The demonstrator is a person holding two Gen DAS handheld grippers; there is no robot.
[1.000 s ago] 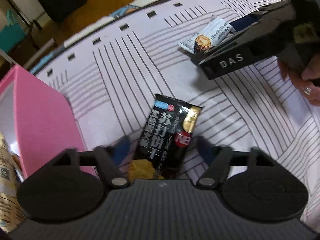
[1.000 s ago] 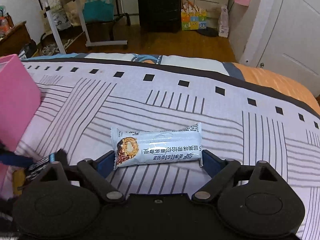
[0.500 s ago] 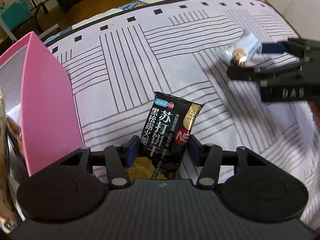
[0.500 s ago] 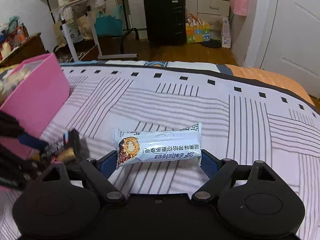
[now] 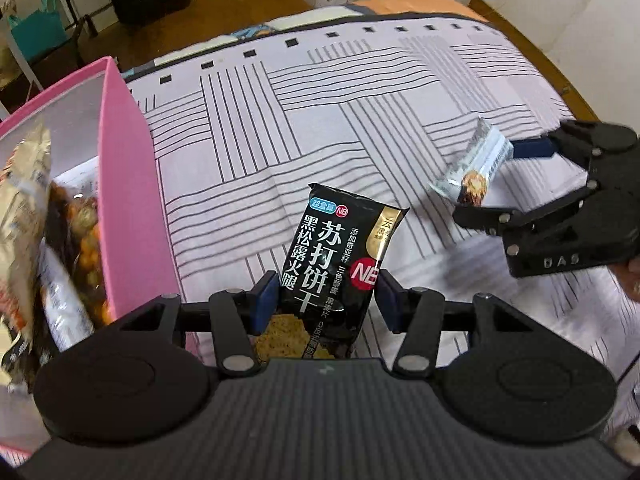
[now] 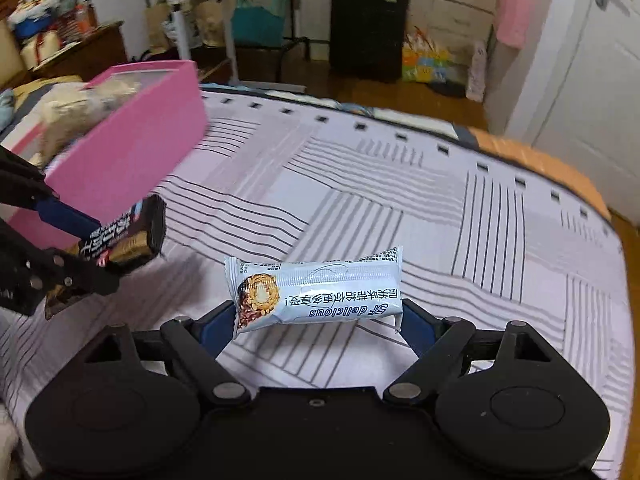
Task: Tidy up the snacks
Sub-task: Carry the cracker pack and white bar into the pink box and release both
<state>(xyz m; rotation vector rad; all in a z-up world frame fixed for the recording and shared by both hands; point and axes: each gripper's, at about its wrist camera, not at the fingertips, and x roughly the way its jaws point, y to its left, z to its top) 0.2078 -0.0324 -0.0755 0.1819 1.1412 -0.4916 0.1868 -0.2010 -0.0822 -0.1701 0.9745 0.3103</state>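
Note:
My left gripper [image 5: 326, 300] is shut on a black soda-cracker packet [image 5: 336, 256] and holds it above the bed, right beside the pink box [image 5: 132, 168]. The packet also shows in the right wrist view [image 6: 124, 236]. My right gripper [image 6: 318, 320] is shut on a pale blue cookie bar [image 6: 316, 292], held lengthwise between the fingers above the bed. The bar also shows in the left wrist view [image 5: 476, 168], off to the right. The pink box [image 6: 132, 152] holds several snack bags.
The bed has a white sheet with grey line patterns [image 5: 320, 120]. Its far edge drops to a wooden floor [image 6: 400, 96]. A black suitcase [image 6: 368, 28], a desk frame and bags stand beyond the bed. A white door [image 6: 592, 60] is at the right.
Both grippers have lifted their snacks off the bed and moved left towards the pink box. The left gripper closed on the black packet.

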